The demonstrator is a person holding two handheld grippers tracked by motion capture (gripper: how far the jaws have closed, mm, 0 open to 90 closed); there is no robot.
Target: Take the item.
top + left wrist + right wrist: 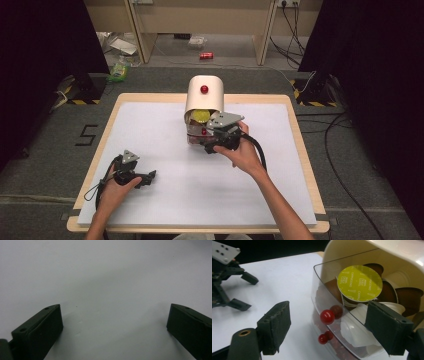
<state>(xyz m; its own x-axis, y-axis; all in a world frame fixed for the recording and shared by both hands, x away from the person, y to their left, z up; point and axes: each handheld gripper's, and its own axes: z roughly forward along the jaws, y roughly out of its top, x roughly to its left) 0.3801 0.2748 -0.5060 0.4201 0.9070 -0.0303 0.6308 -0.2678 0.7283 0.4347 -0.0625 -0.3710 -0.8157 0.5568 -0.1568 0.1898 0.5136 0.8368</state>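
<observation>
The left gripper [145,179] rests wide open and empty, well short of the dispenser [204,95]. The right gripper [327,333] gapes, unclamped, at its clear drawer [322,277]; a yellow-green pod [360,283] inside reads "CAPPUCCINO".

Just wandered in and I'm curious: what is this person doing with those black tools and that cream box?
A person works at a white table with a gripper in each hand. The right gripper is open at a cream capsule holder, its jaws on either side of the front wall of the clear drawer, near its red knob. Inside the drawer lie coffee capsules, one with a yellow-green lid. The left gripper rests open on the table, holding nothing.
</observation>
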